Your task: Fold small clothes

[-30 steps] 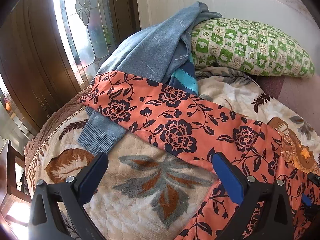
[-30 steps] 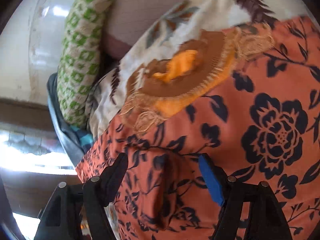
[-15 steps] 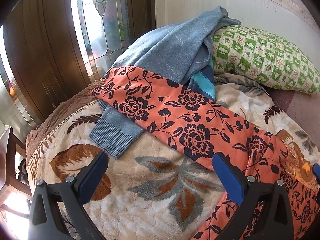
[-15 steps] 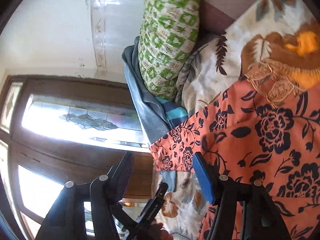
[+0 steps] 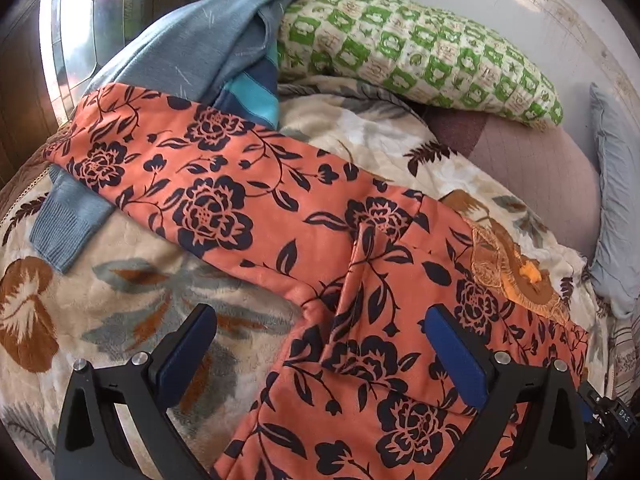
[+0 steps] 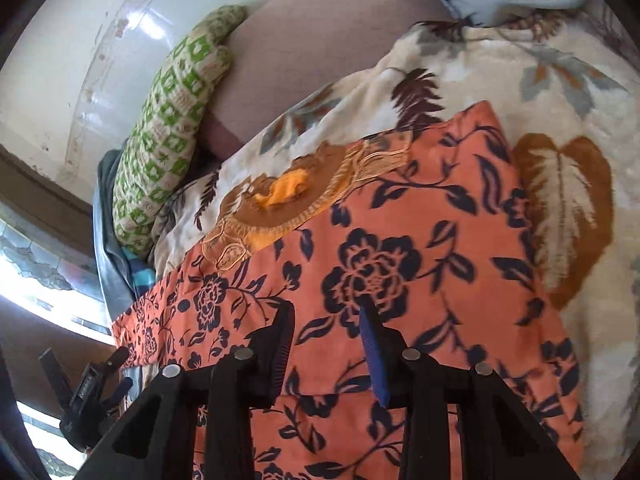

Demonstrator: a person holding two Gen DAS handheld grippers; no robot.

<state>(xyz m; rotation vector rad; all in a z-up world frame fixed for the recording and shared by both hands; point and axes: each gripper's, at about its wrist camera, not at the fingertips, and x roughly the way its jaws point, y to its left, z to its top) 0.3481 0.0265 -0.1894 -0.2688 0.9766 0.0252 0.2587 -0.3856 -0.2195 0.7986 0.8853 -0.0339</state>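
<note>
Orange trousers with dark flowers point(image 5: 280, 200) lie spread across a floral blanket point(image 5: 120, 300); they also fill the right wrist view point(image 6: 400, 280). One leg runs to the upper left, the other comes toward the camera, with a raised crease near the crotch. My left gripper point(image 5: 320, 344) is open and empty, hovering just above the crotch area. My right gripper point(image 6: 326, 336) is open and empty, low over the cloth near the waist end.
A blue-grey sweater point(image 5: 192, 40) lies under the far trouser leg, its cuff point(image 5: 60, 224) sticking out. A green-checked pillow point(image 5: 420, 52) and a pale blue pillow point(image 5: 616, 208) lie by the wall. A window is at left.
The left gripper has moved right, over the trousers' crotch. The right gripper swung up and back down, now low over the waist end with narrower jaws. A crease has appeared in the cloth.
</note>
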